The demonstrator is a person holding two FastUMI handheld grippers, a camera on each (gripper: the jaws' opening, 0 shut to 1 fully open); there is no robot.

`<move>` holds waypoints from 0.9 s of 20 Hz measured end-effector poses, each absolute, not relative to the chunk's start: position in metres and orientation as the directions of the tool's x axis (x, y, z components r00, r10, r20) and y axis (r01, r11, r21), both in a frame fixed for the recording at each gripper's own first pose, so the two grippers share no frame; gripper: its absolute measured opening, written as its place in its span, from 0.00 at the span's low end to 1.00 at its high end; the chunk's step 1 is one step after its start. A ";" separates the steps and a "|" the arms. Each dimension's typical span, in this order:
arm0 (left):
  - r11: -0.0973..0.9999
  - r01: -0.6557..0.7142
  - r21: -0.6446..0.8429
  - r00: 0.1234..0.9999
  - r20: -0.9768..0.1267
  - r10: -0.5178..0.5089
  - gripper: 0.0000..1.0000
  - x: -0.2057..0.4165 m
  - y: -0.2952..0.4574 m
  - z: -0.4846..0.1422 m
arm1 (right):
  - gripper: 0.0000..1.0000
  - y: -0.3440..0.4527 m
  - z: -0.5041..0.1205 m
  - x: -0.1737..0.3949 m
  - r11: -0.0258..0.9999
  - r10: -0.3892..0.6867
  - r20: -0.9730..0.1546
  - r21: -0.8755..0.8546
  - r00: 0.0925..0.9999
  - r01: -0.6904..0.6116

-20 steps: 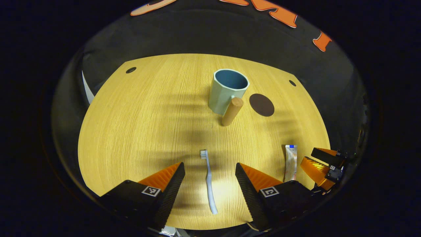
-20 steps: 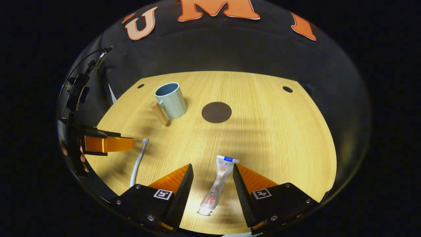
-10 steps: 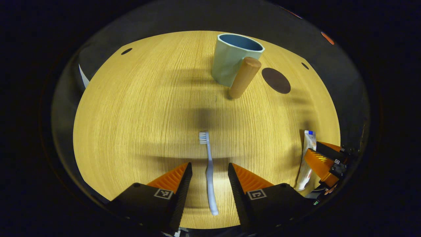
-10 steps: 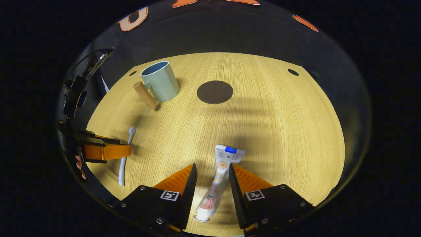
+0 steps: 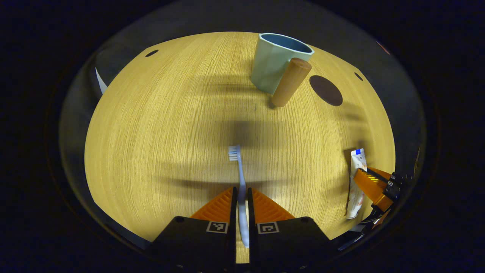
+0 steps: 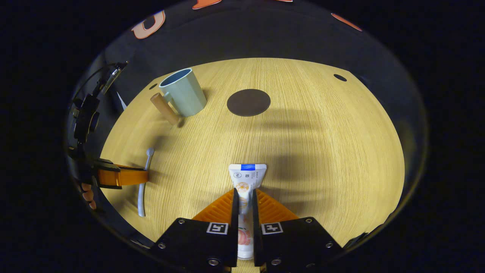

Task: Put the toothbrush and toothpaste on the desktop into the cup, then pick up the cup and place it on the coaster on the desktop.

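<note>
Left gripper view: the left gripper has its fingers pinching the toothbrush handle on the worktop. Right gripper view: the right gripper pinches the toothpaste; cup and coaster stand apart farther off.

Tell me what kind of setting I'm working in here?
Likely a staged recording booth, not a real bathroom: a bare wooden desktop against black cloth, holding just a cup, coaster, toothbrush and toothpaste.
</note>
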State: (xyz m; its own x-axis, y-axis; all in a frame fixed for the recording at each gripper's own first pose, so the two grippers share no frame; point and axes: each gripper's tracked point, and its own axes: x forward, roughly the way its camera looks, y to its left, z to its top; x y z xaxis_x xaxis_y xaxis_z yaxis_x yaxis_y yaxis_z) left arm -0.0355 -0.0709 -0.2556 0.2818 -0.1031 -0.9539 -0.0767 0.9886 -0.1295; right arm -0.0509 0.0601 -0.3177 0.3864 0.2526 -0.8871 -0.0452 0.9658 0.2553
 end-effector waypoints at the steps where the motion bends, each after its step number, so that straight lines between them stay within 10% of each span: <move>1: 0.988 -0.083 -0.134 0.286 -0.952 -0.105 0.13 -0.028 -0.074 -0.256 | 0.15 0.061 -0.317 -0.050 0.964 0.259 -0.883 0.264 0.392 -0.043; 18: 0.987 -0.058 -0.146 0.516 -0.851 -0.096 0.04 0.003 -0.041 -0.234 | 0.07 0.057 -0.288 -0.038 0.947 0.318 -0.800 0.299 0.508 -0.121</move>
State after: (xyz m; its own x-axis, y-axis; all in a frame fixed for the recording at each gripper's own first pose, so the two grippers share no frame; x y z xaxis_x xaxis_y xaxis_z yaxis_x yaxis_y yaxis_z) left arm 0.0027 -0.0413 -0.2336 0.5158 -0.0957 -0.8513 -0.0584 0.9875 -0.1464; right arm -0.0376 0.0570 -0.2877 0.5082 0.3178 -0.8005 -0.1205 0.9465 0.2993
